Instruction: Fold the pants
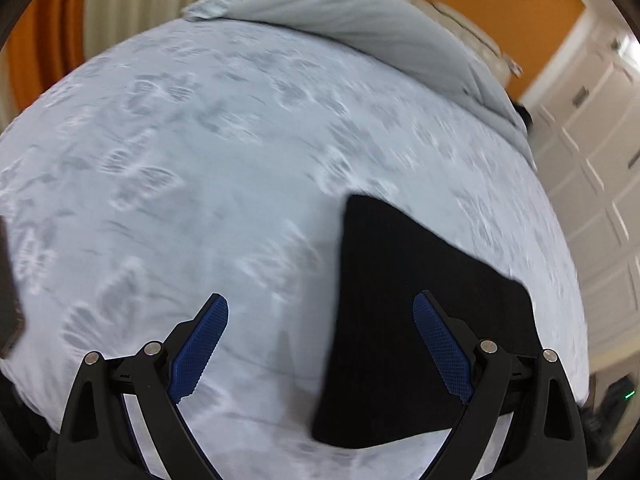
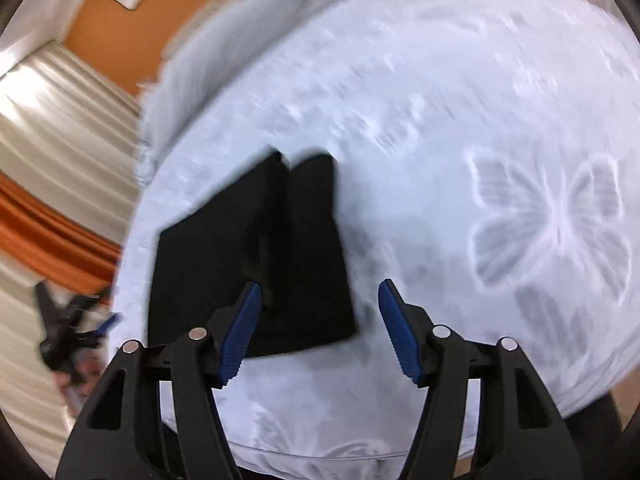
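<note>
The left gripper (image 1: 320,344) has its blue fingers (image 1: 202,346) spread wide apart and they hold nothing; the black pants (image 1: 404,320) lie folded flat on the bed (image 1: 200,140), just past the right-hand finger and partly behind it; further off, beyond the pants, a grey pillow (image 1: 360,16) lies at the head of the bed; only this view shows the white cupboard doors (image 1: 592,168) off to the side.

The right gripper (image 2: 320,332) is wide open too, holding nothing; the pants (image 2: 248,256) lie just past its left-hand finger (image 2: 240,336); only this view shows two leg ends side by side at their far edge, a big butterfly print (image 2: 548,224) on the bed (image 2: 400,60) beside the pants, and the other gripper (image 2: 72,328), blurry, off the bed's edge.
</note>
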The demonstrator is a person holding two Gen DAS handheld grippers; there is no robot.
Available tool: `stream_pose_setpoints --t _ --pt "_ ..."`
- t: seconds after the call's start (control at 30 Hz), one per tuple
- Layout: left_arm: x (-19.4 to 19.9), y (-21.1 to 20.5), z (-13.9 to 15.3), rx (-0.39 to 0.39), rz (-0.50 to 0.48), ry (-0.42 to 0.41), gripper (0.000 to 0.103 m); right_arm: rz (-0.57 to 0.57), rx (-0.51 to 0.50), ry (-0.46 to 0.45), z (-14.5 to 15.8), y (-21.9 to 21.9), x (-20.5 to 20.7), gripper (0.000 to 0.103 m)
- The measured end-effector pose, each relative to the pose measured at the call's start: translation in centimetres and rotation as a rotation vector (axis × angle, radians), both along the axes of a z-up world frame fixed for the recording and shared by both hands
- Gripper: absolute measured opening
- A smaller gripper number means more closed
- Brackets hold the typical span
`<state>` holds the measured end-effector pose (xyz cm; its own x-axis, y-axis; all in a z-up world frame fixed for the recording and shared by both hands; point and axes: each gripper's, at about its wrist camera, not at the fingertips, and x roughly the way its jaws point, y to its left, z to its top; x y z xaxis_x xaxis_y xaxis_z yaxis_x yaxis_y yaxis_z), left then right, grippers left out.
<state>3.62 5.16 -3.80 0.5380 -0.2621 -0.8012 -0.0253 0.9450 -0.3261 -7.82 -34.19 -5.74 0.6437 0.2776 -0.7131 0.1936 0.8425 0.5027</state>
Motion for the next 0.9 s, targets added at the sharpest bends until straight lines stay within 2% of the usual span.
stream_pose_setpoints --t 0.1,0.17,0.23,0.3,0.4,0.47,0.5,0.53,0.57,0.6,0.63,0.73,0.77,0.83,0.9 --pt "-0.1 -3.4 -0.9 0.049 -0.065 0.000 0.092 0.126 -0.076 -0.025 2.1 1.4 3.2 0.076" --pt "-0.2 -5.9 -1.5 0.092 -0.113 -0.004 0.092 0.203 -0.107 0.000 2.0 2.8 4.8 0.077" --pt "-0.4 -7.3 -1.8 0.109 -0.148 -0.009 0.092 0.247 -0.168 0.044 0.4 4.4 8.2 0.077" --pt "-0.4 -8.4 -1.8 0.124 -0.188 -0.016 0.092 0.253 -0.188 0.074 -1.4 5.8 9.2 0.077" --pt "-0.2 -8.8 -1.9 0.155 -0.215 -0.034 0.092 0.227 -0.135 0.101 -4.1 5.6 10.0 0.078" --pt "0.0 -8.8 -2.1 0.164 -0.222 -0.030 0.092 0.223 -0.129 0.076 -4.2 6.0 10.3 0.078" --pt "0.3 -8.5 -2.2 0.159 -0.223 -0.021 0.092 0.245 -0.141 0.051 -3.9 6.6 10.3 0.071" --pt "0.4 -8.3 -2.4 0.154 -0.221 -0.013 0.092 0.263 -0.164 0.037 -3.4 7.1 10.2 0.044" --pt "0.6 -8.2 -2.5 0.150 -0.217 -0.008 0.092 0.266 -0.198 0.036 -3.3 7.5 10.1 0.033" --pt "0.6 -8.0 -2.4 0.149 -0.210 -0.006 0.092 0.260 -0.205 0.030 -3.2 7.7 10.1 0.028" --pt "0.6 -7.9 -2.4 0.148 -0.203 -0.005 0.092 0.253 -0.185 0.023 -3.1 7.6 10.1 0.025" --pt "0.6 -7.6 -2.3 0.145 -0.184 -0.009 0.092 0.264 -0.096 -0.016 -2.4 7.3 9.7 0.026" --pt "0.6 -7.6 -2.3 0.145 -0.179 -0.014 0.092 0.259 -0.095 -0.003 -2.7 7.1 9.9 0.028" --pt "0.4 -7.7 -2.3 0.152 -0.177 -0.019 0.092 0.208 -0.127 0.055 -3.9 6.3 10.2 0.039" --pt "0.2 -8.0 -2.4 0.167 -0.181 -0.022 0.092 0.180 -0.059 0.061 -4.7 5.4 10.0 0.040"
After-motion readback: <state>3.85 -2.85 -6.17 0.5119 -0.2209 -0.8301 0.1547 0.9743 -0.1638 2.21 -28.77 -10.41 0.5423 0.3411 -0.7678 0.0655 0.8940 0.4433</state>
